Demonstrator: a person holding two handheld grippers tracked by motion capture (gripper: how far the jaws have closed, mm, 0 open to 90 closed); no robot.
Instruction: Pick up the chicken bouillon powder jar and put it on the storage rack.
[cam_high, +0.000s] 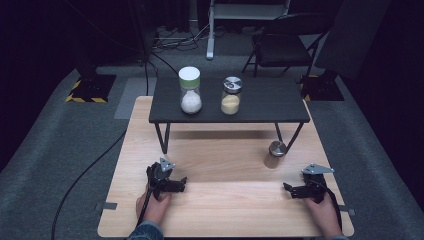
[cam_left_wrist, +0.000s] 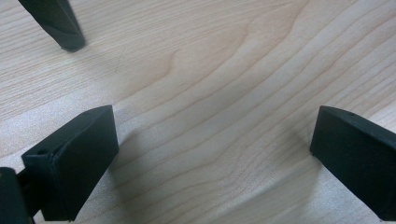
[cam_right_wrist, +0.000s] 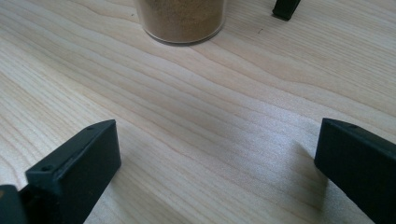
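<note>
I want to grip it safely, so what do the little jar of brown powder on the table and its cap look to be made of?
The brown-powder jar looks like clear glass or plastic, since the powder shows through its wall; which one is hard to tell. Its cap looks like brushed or polished metal, silvery with a soft sheen.

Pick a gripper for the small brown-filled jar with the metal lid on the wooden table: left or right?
Right, probably. The right gripper sits on the small brown-filled jar's side, jaws open, with the jar straight ahead in its own view. The left gripper, also open, is farther off.

white-filled jar (cam_high: 190, 90); folding chair (cam_high: 282, 45)
</note>
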